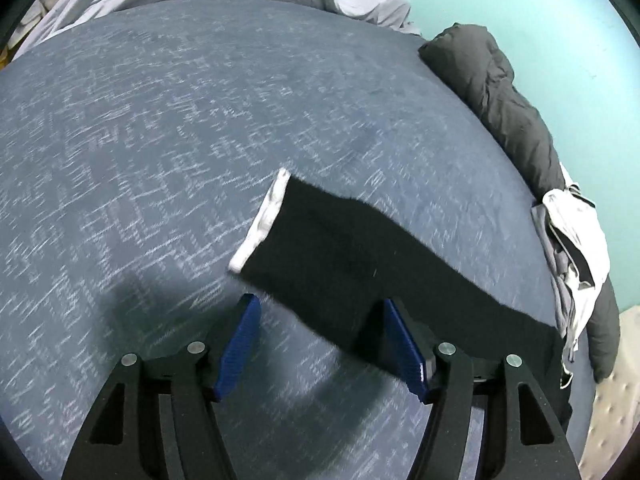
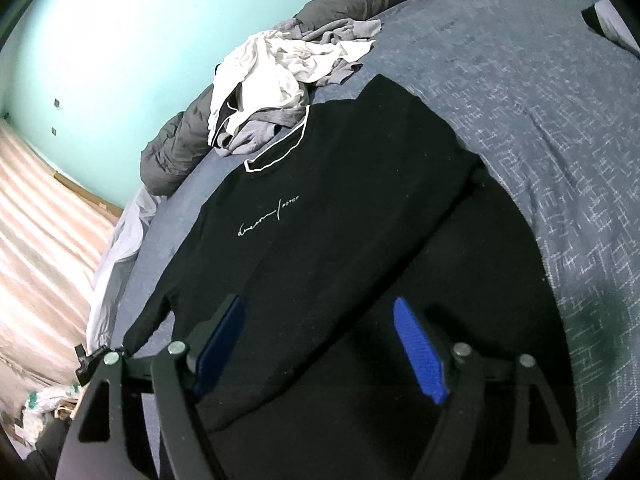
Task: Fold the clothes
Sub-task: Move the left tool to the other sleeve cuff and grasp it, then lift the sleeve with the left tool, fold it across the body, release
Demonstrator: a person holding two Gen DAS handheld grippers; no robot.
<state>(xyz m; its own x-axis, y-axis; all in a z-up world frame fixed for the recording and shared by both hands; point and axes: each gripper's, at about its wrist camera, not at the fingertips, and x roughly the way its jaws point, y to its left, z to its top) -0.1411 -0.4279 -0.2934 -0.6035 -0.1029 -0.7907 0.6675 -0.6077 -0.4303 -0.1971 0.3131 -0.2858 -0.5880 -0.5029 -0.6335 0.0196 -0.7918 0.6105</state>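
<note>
A black sweatshirt [image 2: 328, 208] is seen spread front-up on the blue patterned bedcover [image 1: 160, 140], its white-trimmed collar pointed toward the heap of unfolded clothes [image 2: 280, 80] at the far edge by the turquoise wall [image 2: 120, 40]. A fold line is noted running down the garment's right part in the right wrist view, where one side appears already laid over the body; this is judged, not certain.

The right gripper [image 2: 320, 344] is held above the hem end of the sweatshirt. Its jaws are set wide, with black cloth showing below the gap, but no cloth is seen pinched between the blue pads [image 2: 420, 356]. Nothing is held.

The left gripper [image 1: 320, 344] is likewise parted wide and empty. In its view a sleeve [image 1: 340, 248] with a white cuff [image 1: 264, 216] is laid out flat on the cover, its long axis running from the cuff at upper left down to lower right, where it is lost behind the gripper's right finger. The sleeve lies just ahead of the left gripper and slightly right of its centre line; the picture is smeared, so edges are taken loosely.

The left hand is judged the nearer to the sleeve. The coming move is judged to be a grasp near the cuff, taken across the sleeve's long axis, so that it can be carried over onto the body.

A rolled dark quilt [image 1: 500, 92] lies along the wall side.
</note>
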